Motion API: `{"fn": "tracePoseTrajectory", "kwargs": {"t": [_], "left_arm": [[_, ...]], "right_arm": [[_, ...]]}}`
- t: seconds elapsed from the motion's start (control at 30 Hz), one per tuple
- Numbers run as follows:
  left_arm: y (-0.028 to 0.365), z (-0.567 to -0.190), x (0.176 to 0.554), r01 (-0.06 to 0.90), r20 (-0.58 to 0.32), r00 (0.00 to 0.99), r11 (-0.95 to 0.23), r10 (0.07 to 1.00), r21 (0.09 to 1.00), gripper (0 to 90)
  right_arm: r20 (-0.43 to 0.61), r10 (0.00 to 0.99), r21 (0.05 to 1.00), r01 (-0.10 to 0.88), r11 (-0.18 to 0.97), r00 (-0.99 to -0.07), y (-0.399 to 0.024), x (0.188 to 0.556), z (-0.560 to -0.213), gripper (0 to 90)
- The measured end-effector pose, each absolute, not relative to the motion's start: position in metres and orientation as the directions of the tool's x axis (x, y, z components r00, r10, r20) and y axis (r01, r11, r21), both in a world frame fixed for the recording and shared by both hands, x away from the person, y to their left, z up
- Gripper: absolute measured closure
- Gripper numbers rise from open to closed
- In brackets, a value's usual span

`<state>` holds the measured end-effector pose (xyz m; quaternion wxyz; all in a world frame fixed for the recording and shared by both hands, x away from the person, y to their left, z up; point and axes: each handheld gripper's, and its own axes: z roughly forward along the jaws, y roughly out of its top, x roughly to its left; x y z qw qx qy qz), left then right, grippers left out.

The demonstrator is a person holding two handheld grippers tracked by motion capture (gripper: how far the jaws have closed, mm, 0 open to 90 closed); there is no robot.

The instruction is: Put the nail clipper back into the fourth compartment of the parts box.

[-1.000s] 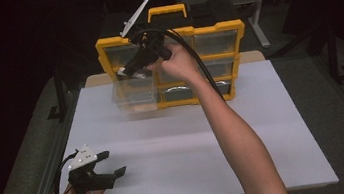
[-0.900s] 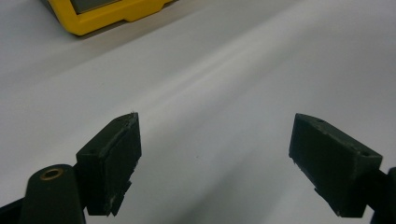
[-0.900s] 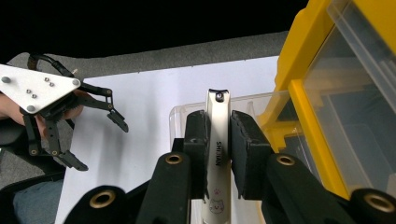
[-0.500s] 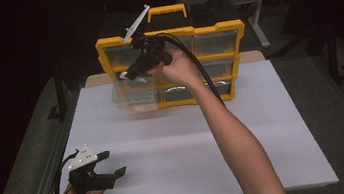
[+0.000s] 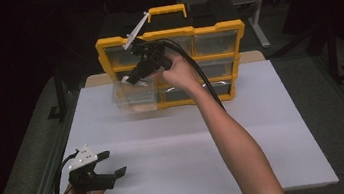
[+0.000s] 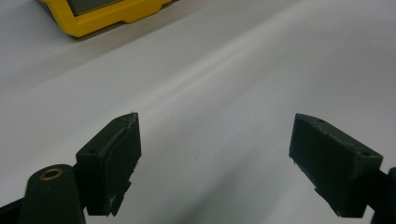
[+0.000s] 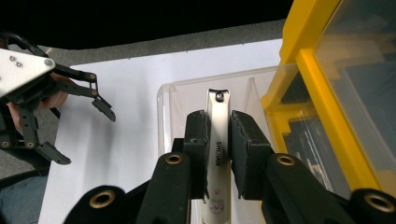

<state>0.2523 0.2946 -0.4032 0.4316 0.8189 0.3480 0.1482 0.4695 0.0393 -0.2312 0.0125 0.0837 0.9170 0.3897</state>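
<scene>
Right gripper (image 7: 217, 154): clamps nail clipper (image 7: 218, 140) over open drawer (image 7: 168, 107) | left gripper (image 6: 215, 158): jaws spread, idle | risk: narrow grip, clipper may twist, miss drawer.

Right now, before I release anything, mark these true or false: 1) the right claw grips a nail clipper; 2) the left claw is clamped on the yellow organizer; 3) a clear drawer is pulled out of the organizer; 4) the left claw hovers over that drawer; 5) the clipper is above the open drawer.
1) True: the right claw is shut on the nail clipper.
2) False: the left claw is open, holding nothing, far from the yellow organizer.
3) True: the clear drawer sticks out at the organizer's lower left.
4) False: it sits near the table's front left corner.
5) True, in the right gripper view.
</scene>
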Motion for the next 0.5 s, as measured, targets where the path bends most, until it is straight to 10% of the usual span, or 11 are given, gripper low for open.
{"fn": "tracePoseTrajectory", "kwargs": {"t": [0.5], "left_arm": [[0.294, -0.403, 0.252, 0.440, -0.055, 0.714, -0.386, 0.698, 0.811, 16.9]], "right_arm": [[0.046, 0.172, 0.697, 0.155, 0.701, -0.984, 0.043, 0.469, -0.246, 75.8]]}}
